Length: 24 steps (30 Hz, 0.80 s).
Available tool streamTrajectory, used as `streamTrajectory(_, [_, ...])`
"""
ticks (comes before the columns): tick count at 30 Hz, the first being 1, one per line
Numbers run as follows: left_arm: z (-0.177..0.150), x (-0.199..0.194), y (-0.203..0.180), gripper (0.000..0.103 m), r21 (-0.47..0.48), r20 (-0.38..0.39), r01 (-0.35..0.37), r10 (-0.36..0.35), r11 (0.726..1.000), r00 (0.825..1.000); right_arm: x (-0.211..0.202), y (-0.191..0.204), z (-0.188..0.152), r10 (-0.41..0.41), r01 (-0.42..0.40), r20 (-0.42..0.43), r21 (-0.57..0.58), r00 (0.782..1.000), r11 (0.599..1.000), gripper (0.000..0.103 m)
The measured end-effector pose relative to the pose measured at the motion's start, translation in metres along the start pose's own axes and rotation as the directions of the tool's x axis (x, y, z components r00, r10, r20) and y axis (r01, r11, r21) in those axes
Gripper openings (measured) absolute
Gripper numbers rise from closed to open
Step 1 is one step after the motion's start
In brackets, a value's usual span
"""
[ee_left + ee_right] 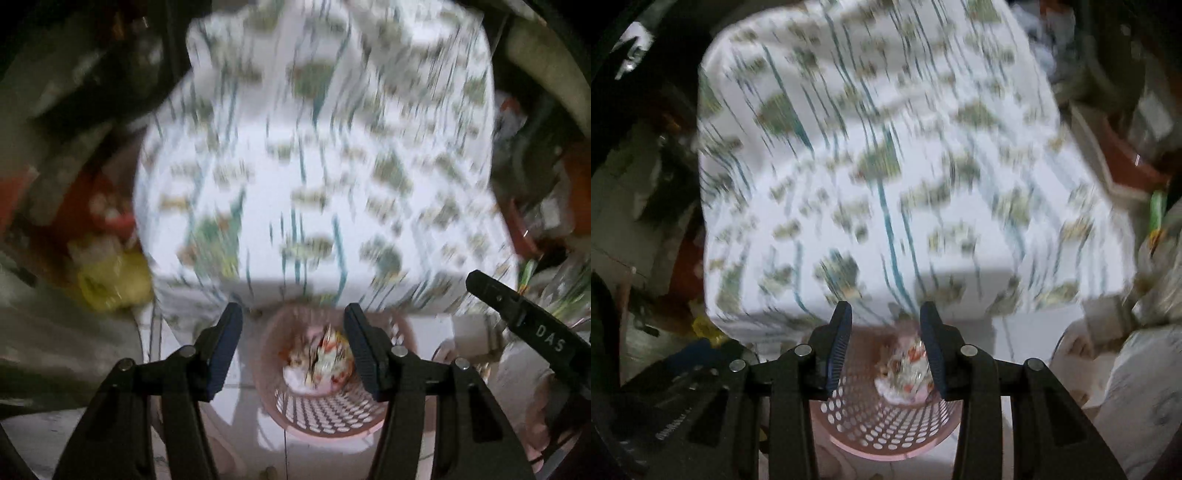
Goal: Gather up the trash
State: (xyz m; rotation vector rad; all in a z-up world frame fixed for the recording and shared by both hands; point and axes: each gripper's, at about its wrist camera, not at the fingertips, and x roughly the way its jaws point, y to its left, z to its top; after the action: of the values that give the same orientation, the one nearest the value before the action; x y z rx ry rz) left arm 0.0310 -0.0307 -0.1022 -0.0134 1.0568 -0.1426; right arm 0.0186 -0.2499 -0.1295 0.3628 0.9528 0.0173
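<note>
Pink perforated plastic forms a round waste basket at the bottom centre of both wrist views, standing on pale floor just in front of a table draped in a white cloth with blurred green and teal print. Crumpled wrappers, white with red and orange, lie at the bottom of the basket; in the right wrist view they show as a heap between the fingers, well below them.

Left gripper: jaws apart, nothing between the pads. Right gripper: jaws also apart and empty. Both point steeply down over the basket's mouth. The right gripper's black body crosses the lower right of the left view, so the two tools sit near each other.

Everything is smeared by motion. Judging from this, the drop is done. To do the step well, keep both claws empty and clear of the basket rim and of each other, then look for remaining trash.
</note>
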Motion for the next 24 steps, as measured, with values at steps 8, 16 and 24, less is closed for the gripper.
streamTrajectory(8, [0.032,-0.099,0.009,0.076,-0.055,0.200,-0.015,0.026,0.998,0.979,-0.097,0.022,0.036,0.034,-0.013,0.192,-0.107,0.981,0.994,0.052])
streamTrajectory(16, [0.040,-0.176,0.004,0.099,-0.061,0.430,-0.140,0.153,0.988,0.890,-0.167,0.045,0.053,0.072,0.007,0.329,-0.232,0.942,0.973,0.074])
streamTrajectory(24, [0.056,-0.238,-0.009,0.103,-0.048,0.470,-0.123,0.131,0.991,0.873,-0.226,0.072,0.086,0.038,0.020,0.273,-0.207,0.961,0.978,0.092])
